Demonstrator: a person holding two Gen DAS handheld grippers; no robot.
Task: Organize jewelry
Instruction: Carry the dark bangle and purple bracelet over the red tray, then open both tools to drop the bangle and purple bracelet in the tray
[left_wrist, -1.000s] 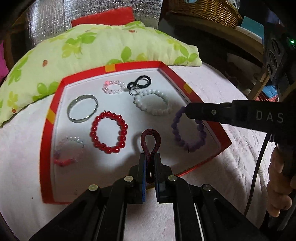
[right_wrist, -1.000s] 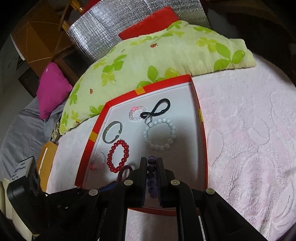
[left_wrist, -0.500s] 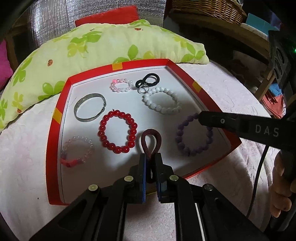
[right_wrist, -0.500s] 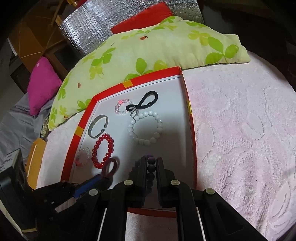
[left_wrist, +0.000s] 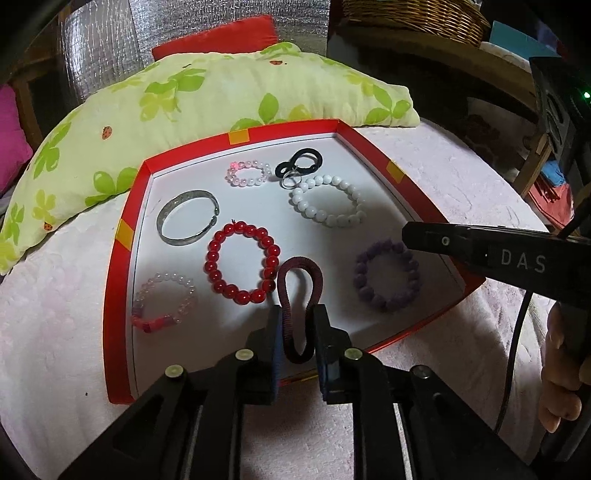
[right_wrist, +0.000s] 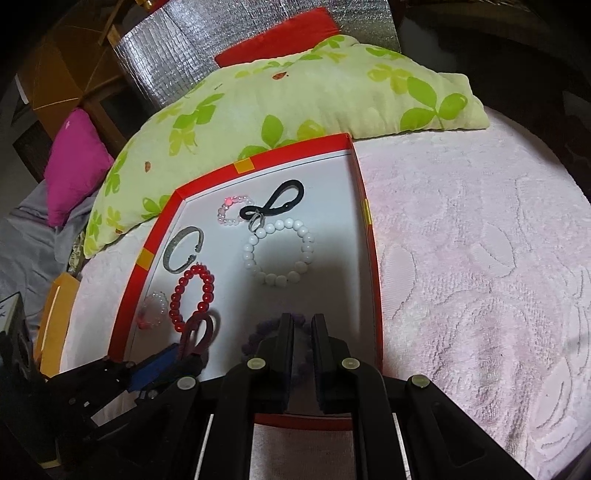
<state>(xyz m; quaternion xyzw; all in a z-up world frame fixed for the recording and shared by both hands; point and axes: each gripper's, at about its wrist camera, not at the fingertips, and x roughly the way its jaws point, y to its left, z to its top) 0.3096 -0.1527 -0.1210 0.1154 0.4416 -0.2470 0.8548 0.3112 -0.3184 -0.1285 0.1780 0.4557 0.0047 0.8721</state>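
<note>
A red-rimmed white tray (left_wrist: 122, 236) (right_wrist: 369, 236) holds several bracelets. My left gripper (left_wrist: 298, 325) is shut on a dark maroon hair tie (left_wrist: 300, 280), held over the tray's near edge; it shows in the right wrist view (right_wrist: 197, 332) too. A purple bead bracelet (left_wrist: 386, 275) lies on the tray at the right, under my right gripper's arm (left_wrist: 480, 251). My right gripper (right_wrist: 302, 326) hangs just above that bracelet (right_wrist: 258, 332), jaws slightly apart and empty.
On the tray lie a red bead bracelet (left_wrist: 240, 262), white bead bracelet (left_wrist: 327, 201), silver bangle (left_wrist: 186, 218), pink-clear bracelet (left_wrist: 164, 301), small pearl bracelet (left_wrist: 247, 173) and black loop (left_wrist: 299, 166). A green leaf pillow (left_wrist: 207, 96) lies behind, on a pink bedspread (right_wrist: 480, 258).
My right gripper has let go of the purple bracelet, which now lies on the tray, and has drawn back. My left gripper has risen slightly, still holding the hair tie.
</note>
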